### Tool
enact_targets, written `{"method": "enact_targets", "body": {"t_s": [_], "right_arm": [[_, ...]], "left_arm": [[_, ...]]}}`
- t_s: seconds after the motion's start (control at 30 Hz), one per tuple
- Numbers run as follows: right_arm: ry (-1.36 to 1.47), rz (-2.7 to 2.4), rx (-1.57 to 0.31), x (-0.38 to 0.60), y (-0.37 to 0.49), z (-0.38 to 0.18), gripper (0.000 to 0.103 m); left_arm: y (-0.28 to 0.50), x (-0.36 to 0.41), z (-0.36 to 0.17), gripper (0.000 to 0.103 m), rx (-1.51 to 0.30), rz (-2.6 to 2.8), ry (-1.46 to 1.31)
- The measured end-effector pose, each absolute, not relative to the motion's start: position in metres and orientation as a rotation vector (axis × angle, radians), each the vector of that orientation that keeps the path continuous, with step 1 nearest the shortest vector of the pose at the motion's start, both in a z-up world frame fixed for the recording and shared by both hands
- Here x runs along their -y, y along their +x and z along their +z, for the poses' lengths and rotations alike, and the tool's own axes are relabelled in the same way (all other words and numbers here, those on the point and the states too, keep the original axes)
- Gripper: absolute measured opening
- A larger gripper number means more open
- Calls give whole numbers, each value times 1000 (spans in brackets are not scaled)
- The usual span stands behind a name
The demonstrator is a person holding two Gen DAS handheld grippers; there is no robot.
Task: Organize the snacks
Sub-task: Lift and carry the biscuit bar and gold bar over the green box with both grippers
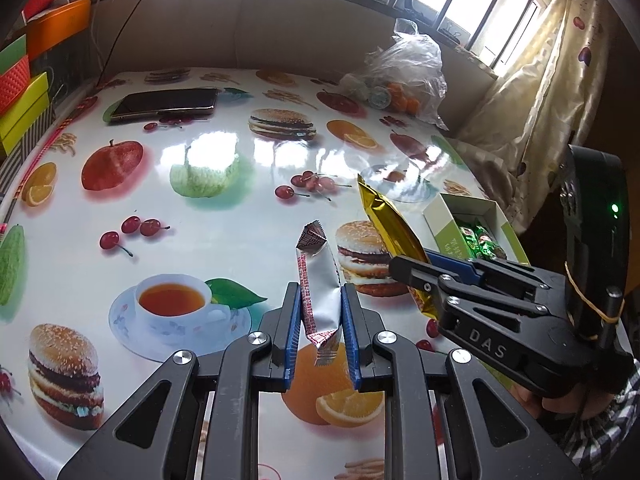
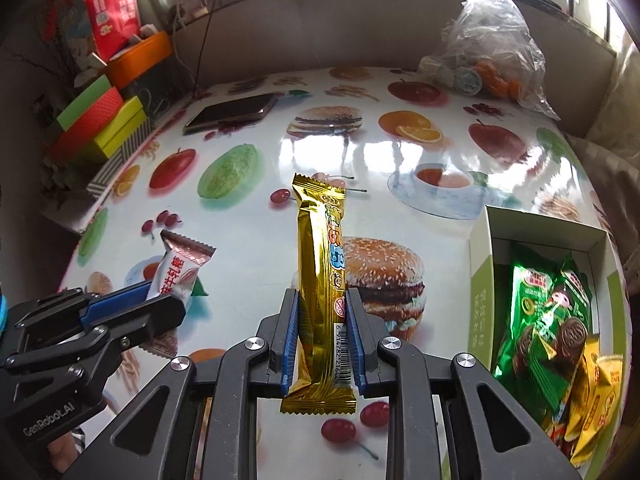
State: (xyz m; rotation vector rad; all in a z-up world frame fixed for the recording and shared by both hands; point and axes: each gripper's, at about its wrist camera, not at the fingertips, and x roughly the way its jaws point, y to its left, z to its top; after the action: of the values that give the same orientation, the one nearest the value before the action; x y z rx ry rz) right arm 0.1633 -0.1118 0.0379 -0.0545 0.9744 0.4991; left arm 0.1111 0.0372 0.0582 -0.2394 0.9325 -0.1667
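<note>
Carrying two snacks at once: the left gripper [image 1: 320,316] is clamped on a silver nougat wrapper [image 1: 318,280] with red print, and the right gripper [image 2: 322,336] is pinching a gold snack bar [image 2: 320,280] near its lower end, both held up off the fruit-and-burger tablecloth [image 1: 224,208].

The green-sided open box [image 2: 480,280] sits at the table's right edge, just beside the right gripper, and it already holds green-wrapped chocolate biscuits [image 2: 540,312] and yellow packets [image 2: 600,392]. So I'd call this the transport step, picks done, drops not yet made.

Next move, as I read it: swing the gold bar over the box's near wall, lower it in and only then let the jaws part. The bar is long, so it wants to go in along the box's length, not across. The left one has further to travel and should wait its turn.

Hard to see: the box's right side is cut off by the lens edge. The bag [image 2: 488,52] at the back shows orange shapes and a round lid, nothing clearer. A phone [image 1: 166,102] lies far off.
</note>
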Motion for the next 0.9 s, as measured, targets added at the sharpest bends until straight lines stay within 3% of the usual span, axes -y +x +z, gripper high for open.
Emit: {"method": "enact_targets", "body": {"t_s": [0.9], "right_arm": [[61, 382, -903, 173, 102, 77, 22]], "left_arm": [[92, 10, 93, 20, -872, -281, -180]]}}
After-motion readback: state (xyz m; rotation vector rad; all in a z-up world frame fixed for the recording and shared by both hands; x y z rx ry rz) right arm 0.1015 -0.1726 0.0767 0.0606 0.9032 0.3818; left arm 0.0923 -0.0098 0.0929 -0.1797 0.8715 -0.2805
